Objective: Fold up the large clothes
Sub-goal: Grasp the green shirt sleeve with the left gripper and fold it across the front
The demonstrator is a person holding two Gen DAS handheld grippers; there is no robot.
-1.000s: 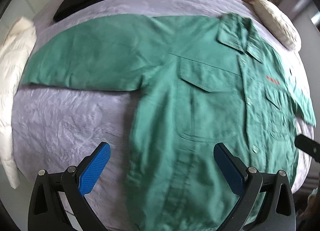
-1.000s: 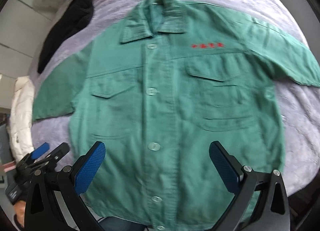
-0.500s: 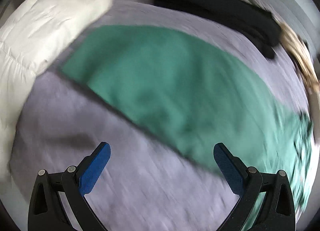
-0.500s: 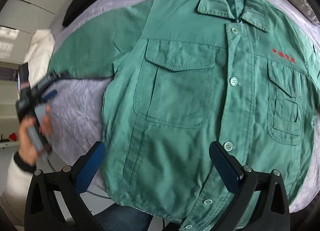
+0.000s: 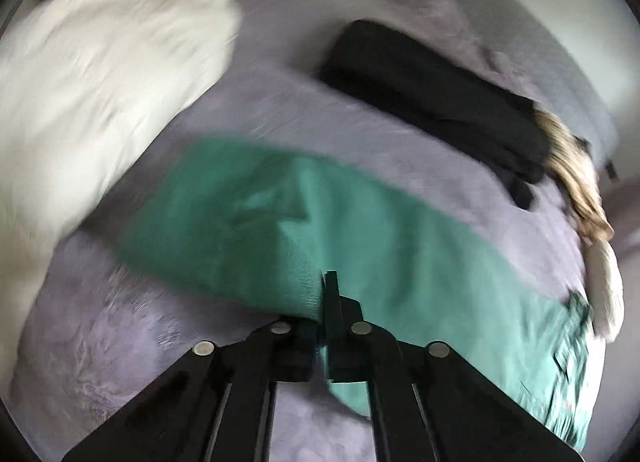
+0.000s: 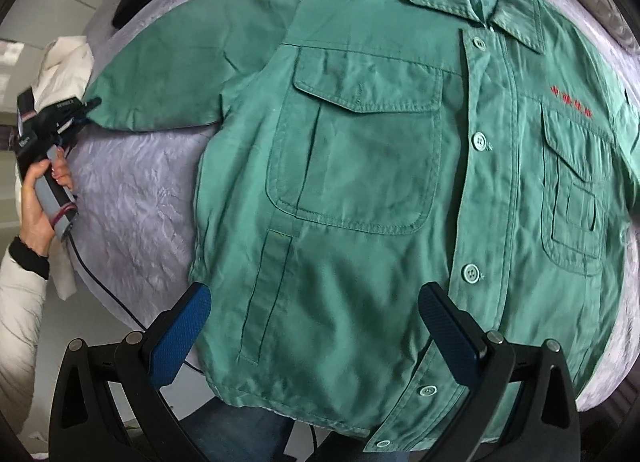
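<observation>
The green shirt lay spread face up on the lilac bed, buttoned, collar at the far edge and hem at the near edge closest to the person. Its long axis, collar to hem, ran roughly toward and away from the right gripper, while the sleeve on the person's left stretched straight out sideways, across that axis, its cuff reaching the bed's left margin. That sleeve was what the coming fold seemed to turn on. The left gripper sat at the sleeve's outer end with its jaws drawn tight together on the sleeve cloth, the fabric pinched between them and bunching a little just ahead; in the right wrist view the same tool showed at the cuff, held in the left hand. From there the shirt's body lay to the gripper's right, so the sleeve would probably have to travel inward, across the chest pocket toward the button line. The right gripper hovered over the lower front panel near the hem, jaws spread wide and gripping nothing, and so was the nearer one to the hem and side seam. Beyond the sleeve lay a cream padded garment at the bed's left and a dark garment farther back.
</observation>
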